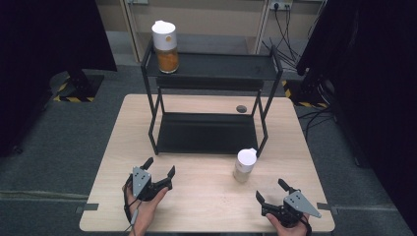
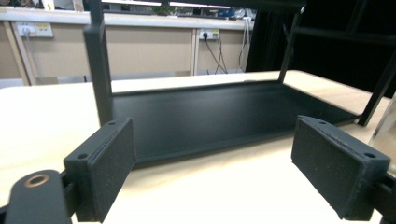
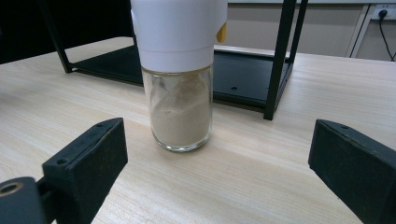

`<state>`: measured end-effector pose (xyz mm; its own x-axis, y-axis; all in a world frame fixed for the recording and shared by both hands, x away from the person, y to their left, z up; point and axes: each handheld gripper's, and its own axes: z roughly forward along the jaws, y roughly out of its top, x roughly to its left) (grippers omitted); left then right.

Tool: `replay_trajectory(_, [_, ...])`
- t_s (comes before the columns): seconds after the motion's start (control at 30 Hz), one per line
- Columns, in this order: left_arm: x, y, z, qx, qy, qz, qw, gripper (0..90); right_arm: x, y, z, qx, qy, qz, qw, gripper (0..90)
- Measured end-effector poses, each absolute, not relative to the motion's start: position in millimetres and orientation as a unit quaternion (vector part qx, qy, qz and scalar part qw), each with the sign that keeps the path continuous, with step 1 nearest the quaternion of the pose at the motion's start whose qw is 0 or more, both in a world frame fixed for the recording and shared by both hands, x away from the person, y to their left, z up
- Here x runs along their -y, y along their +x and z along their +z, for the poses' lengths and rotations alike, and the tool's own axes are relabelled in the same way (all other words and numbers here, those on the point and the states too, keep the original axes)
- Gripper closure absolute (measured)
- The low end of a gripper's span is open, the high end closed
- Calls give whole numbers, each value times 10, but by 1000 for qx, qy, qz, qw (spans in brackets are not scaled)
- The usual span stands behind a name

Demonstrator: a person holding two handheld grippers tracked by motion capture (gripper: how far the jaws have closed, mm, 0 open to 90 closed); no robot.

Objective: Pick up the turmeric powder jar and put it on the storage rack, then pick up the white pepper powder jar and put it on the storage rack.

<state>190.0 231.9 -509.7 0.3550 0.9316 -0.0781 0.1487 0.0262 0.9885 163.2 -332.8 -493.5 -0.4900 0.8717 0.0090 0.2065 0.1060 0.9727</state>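
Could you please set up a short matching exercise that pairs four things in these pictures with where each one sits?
Things:
1. jar with orange contents
2. jar with pale powder
3. left gripper
4. right gripper

Places:
A. on the table, in front of the rack's right front leg
B. near the table's front edge, right side
C. on the rack's top shelf, left end
D. near the table's front edge, left side

Pairs: 1-C, 2-A, 3-D, 4-B
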Motion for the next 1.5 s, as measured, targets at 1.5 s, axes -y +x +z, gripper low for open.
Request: replay_trajectory(1.5, [-2344, 1838, -5216, -449, 599, 345, 566, 129, 3139, 1976, -4784, -671, 367, 577, 287, 24])
